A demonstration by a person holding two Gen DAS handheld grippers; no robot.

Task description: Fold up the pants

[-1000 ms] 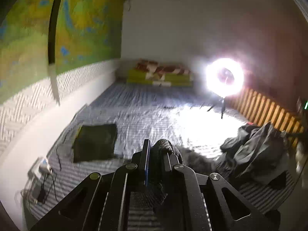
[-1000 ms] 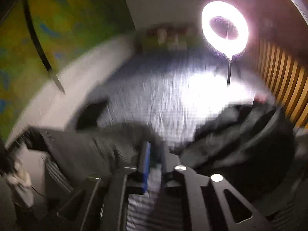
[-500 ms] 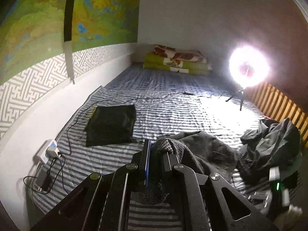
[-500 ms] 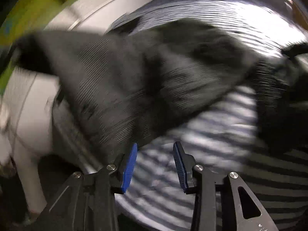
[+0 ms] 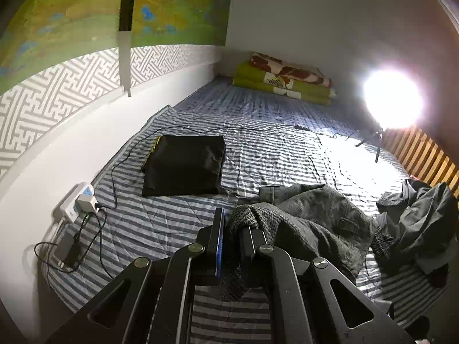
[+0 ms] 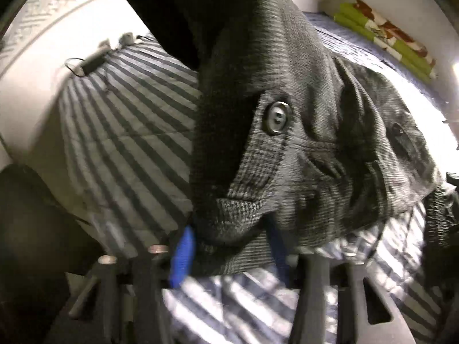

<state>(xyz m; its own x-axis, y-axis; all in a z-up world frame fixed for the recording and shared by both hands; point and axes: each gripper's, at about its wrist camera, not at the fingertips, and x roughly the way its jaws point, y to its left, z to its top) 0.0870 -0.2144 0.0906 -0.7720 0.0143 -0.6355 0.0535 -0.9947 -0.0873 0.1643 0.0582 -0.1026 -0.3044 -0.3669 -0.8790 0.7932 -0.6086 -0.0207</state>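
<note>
Pants (image 5: 312,218) pinched by L gripper (image 5: 233,229); R gripper (image 6: 229,243) fingers apart, maybe.

No text, label, brand or number can be read in either view. The metal button (image 6: 276,121) on the grey pants (image 6: 330,120) has some relief on it, but it is too blurred to read. The wall map (image 5: 86,14) shows only colours, no legible words.

The right gripper (image 6: 229,246) has its blue-padded jaws apart, a fold of grey pants (image 6: 301,132) between the fingers; striped bedding (image 6: 123,114) lies beneath.
</note>
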